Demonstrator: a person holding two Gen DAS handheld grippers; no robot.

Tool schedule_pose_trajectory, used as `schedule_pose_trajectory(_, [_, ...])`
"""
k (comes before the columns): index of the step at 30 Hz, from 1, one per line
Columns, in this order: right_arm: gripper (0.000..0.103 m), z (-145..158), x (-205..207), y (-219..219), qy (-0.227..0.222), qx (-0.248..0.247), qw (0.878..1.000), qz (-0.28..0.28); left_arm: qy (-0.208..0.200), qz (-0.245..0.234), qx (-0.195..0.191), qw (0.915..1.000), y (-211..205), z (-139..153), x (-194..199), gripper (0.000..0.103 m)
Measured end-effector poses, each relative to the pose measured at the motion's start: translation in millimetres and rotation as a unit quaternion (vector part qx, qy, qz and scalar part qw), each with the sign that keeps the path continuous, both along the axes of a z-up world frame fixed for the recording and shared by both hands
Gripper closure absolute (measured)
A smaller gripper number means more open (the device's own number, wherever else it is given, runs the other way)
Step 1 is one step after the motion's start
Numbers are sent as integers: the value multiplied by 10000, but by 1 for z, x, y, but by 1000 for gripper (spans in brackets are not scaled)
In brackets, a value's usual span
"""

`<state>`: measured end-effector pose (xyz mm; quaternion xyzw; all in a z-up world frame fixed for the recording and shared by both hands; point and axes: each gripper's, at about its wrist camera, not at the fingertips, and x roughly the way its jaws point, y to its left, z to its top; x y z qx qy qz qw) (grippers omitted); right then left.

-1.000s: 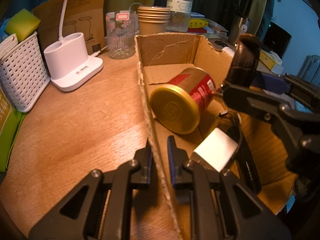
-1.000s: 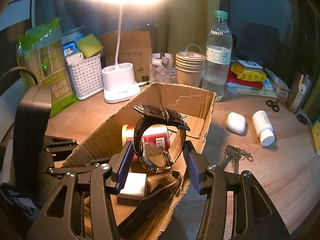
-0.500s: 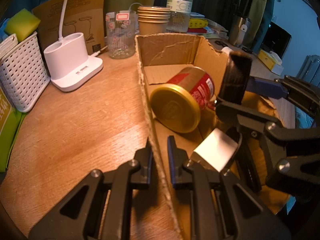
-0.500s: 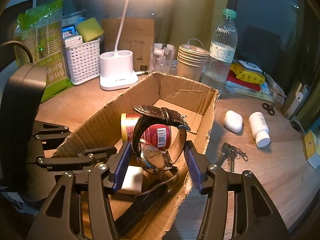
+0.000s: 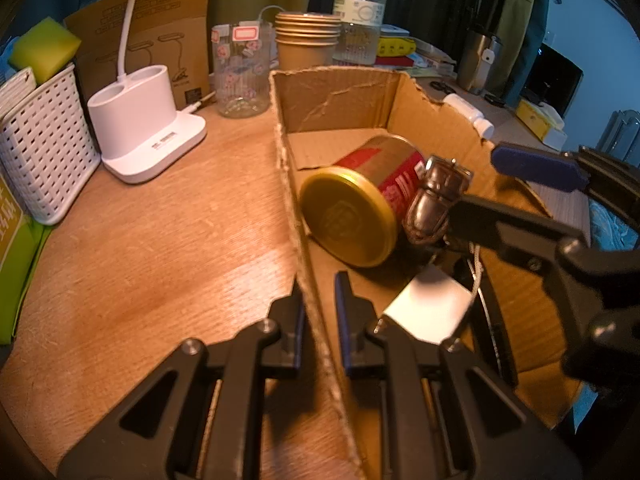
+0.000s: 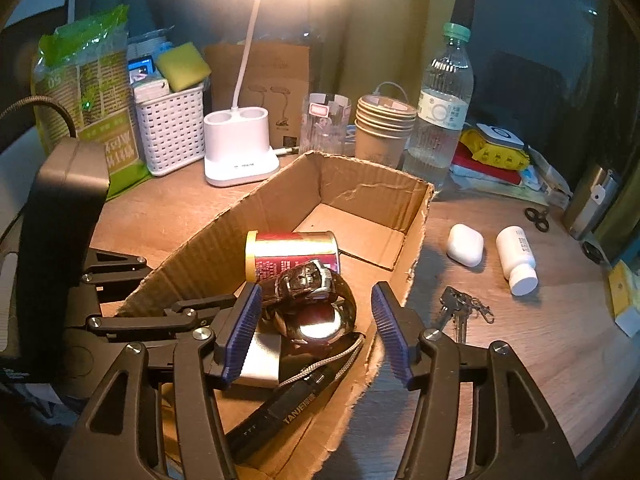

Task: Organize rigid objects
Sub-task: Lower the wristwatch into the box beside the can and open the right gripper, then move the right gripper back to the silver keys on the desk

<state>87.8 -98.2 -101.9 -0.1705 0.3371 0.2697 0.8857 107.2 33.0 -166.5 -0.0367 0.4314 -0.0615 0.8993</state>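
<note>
Your right tongs [image 6: 316, 332] hang over the near end of the cardboard box [image 6: 372, 188], and their jaws have just been opening: the watch [image 6: 316, 304] sits between the blue pads but neither pad presses on it, and it lies in the box against the near side of the red tin [image 6: 292, 254]. Your left tongs [image 5: 318, 320] are clamped tight on the box's left wall. What I judge comes next lies outside the box, past its right wall: the keys [image 6: 460, 308] nearest, the white case [image 6: 465, 246] and pill bottle [image 6: 517, 260] farther right. The right tongs are the nearer; the bottle's long axis runs away from you.
</note>
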Motion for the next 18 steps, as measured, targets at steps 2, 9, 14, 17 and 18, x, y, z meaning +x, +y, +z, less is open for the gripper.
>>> schedule_pose_trajectory(2, [43,2,-1,-3,-13,49,10000,-10,-1,0,0,10000,0,0,0,89])
schedule_pose_trajectory(9, [43,8,0,-12,-48,172,9998,-93,-1,0,-1,10000,0,0,0,89])
schedule_pose_trajectory(14, [43,11,1,-19,-37,269,9996,-116,-1,-1,0,10000,1,0,0,89])
schedule_pose_trajectory(17, [43,13,1,-24,-73,337,9993,-166,-1,-1,0,10000,1,0,0,89])
schedule_pose_trajectory(18, [43,14,2,-26,-76,356,9992,-190,0,-1,0,10000,0,0,0,89])
